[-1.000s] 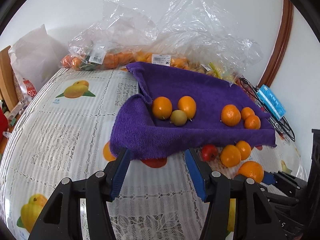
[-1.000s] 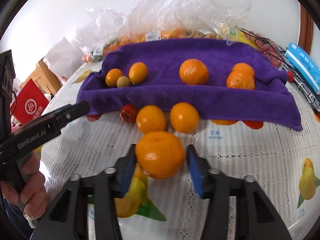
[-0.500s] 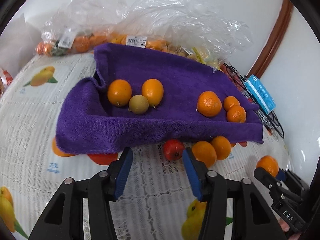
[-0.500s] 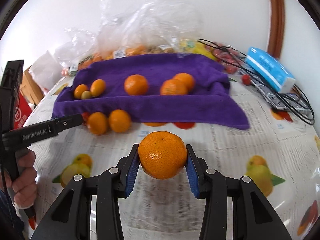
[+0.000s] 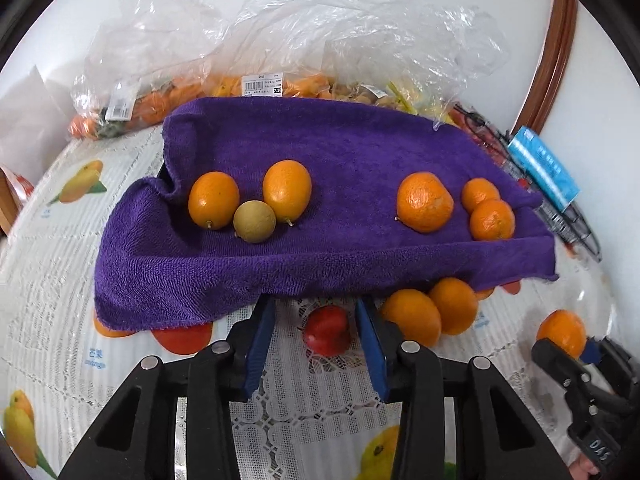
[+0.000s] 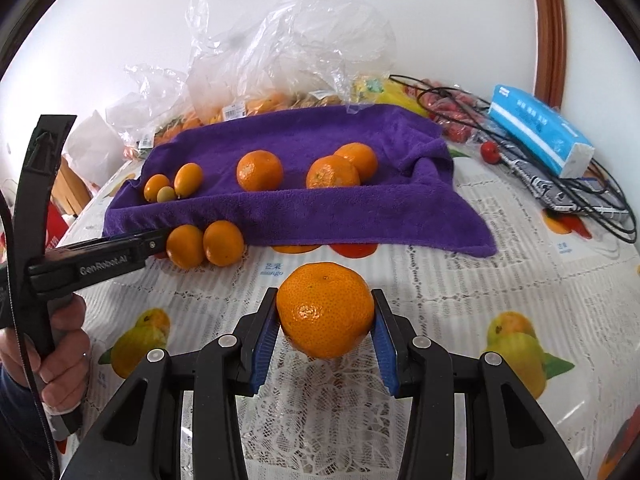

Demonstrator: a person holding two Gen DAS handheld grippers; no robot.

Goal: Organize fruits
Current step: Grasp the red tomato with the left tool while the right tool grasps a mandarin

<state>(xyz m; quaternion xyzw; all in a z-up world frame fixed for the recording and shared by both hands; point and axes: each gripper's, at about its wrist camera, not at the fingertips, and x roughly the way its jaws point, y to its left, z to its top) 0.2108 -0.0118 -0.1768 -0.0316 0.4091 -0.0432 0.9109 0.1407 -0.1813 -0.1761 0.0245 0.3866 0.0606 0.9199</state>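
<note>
Fruits lie grouped on the purple towel (image 5: 340, 152): two kumquats and a small greenish fruit (image 5: 254, 222) at its left end, three mandarins at its right. In front of the towel, the left gripper (image 5: 316, 336) is closing around a red fruit (image 5: 327, 330), pads not yet touching. The right gripper (image 6: 325, 320) is clamped on a big mandarin (image 6: 325, 310), lifted before the towel.

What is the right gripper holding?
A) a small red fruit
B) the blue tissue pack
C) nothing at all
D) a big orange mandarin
D: in the right wrist view the right gripper has its blue pads pressed on both sides of a big orange mandarin, which hangs above the tablecloth.
</note>
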